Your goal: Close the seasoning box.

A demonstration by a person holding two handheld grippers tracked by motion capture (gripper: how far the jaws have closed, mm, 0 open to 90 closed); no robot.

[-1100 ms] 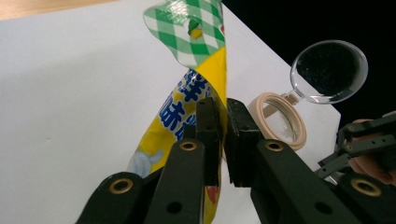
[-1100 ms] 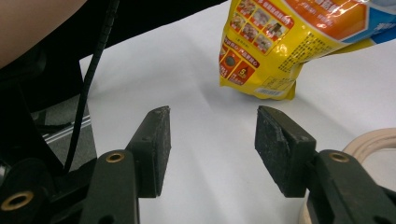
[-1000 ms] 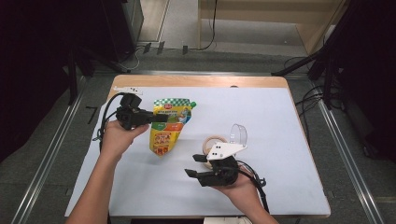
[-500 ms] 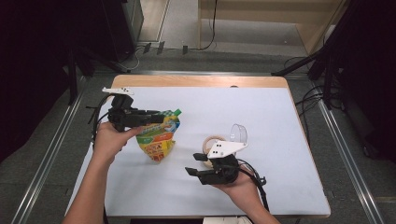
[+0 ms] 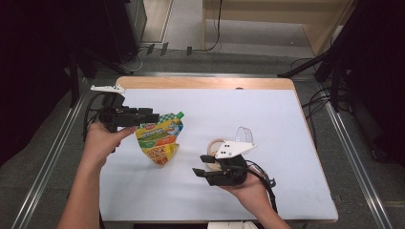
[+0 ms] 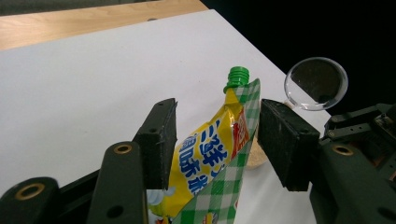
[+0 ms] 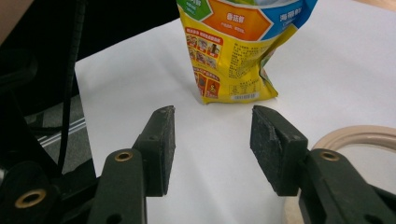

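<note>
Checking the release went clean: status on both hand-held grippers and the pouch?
Left hand-held gripper just opened, pads off the pouch, which stands between them. Right hand-held gripper open, empty. Tape roll beside right one; nothing blocking.

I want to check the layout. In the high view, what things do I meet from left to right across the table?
Left hand-held gripper → yellow pouch → right hand-held gripper → tape roll → clear round lid.
</note>
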